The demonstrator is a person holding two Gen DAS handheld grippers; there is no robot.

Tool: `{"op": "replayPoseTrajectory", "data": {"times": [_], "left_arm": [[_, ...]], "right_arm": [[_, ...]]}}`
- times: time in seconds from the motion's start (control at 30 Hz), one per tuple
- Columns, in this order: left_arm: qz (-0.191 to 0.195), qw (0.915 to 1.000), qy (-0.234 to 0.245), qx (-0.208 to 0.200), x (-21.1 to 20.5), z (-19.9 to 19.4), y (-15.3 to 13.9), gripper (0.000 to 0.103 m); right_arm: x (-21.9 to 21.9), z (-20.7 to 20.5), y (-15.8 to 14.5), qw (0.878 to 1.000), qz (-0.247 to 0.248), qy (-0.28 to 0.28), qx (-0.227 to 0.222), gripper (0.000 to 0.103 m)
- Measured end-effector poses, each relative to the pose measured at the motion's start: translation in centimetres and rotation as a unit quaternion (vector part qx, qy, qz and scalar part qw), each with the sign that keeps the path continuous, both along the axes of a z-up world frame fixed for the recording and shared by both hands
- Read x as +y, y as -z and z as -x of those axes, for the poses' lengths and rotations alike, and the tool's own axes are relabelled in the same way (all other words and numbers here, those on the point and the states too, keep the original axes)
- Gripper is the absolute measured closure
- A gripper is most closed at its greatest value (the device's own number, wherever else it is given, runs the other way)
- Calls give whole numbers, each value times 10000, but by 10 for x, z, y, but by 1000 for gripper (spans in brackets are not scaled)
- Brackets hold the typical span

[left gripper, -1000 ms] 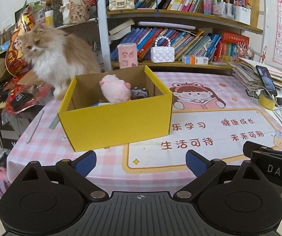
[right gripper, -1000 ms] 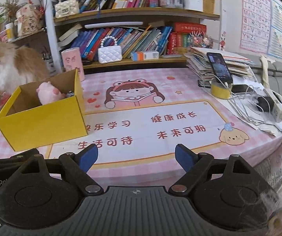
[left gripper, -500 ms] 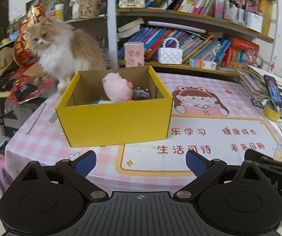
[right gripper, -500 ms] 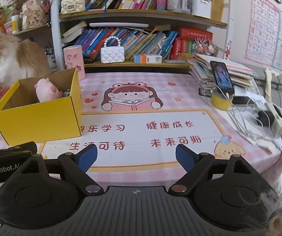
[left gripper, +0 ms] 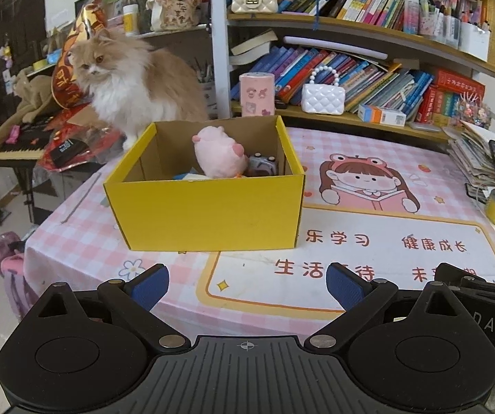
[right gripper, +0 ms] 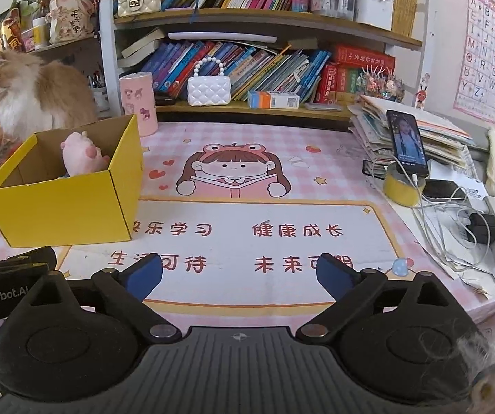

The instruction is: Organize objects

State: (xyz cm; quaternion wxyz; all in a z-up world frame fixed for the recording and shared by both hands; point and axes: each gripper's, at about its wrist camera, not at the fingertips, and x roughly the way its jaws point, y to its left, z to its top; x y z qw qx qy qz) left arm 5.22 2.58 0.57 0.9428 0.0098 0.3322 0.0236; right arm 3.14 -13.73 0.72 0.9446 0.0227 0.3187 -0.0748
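A yellow cardboard box (left gripper: 209,210) stands on the pink checked tablecloth (left gripper: 75,227); it also shows at the left in the right wrist view (right gripper: 61,207). Inside it lie a pink plush toy (left gripper: 218,153), also in the right wrist view (right gripper: 82,155), and a small grey toy (left gripper: 264,165). My left gripper (left gripper: 246,284) is open and empty, near the table's front edge, in front of the box. My right gripper (right gripper: 240,274) is open and empty over the printed mat (right gripper: 282,234), right of the box.
A fluffy orange-and-white cat (left gripper: 127,79) sits behind the box at the table's left. A bookshelf (right gripper: 264,69) lines the back with a white handbag (right gripper: 209,88) and pink cylinder (right gripper: 138,101). A phone on a yellow tape roll (right gripper: 406,148), stacked papers and cables (right gripper: 461,227) crowd the right edge.
Both grippers have pulled back and risen a little from the table, so the box looks farther and more of the near table edge shows. The cat turned its head slightly. Both grippers stay open.
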Motion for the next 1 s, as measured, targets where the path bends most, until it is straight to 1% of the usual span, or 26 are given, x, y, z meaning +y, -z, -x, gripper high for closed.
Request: {"op": "replayPoseTrajectory", "data": {"times": [0.23, 0.57, 0.87, 1.0], "left_arm": [[-101, 9999, -139, 5, -10, 1, -1, 4], [-199, 9997, -142, 65, -18, 1, -1, 4], [-130, 9997, -162, 111, -15, 3, 0, 4], [-123, 9998, -133, 116, -14, 4, -1, 4]], "right_arm": [[-11, -6, 1, 9999, -48, -117, 34, 5], [-17, -8, 1, 9999, -67, -66, 67, 5], [-17, -6, 3, 9999, -54, -74, 106, 5], [-13, -7, 5, 9998, 31, -67, 166, 5]]}}
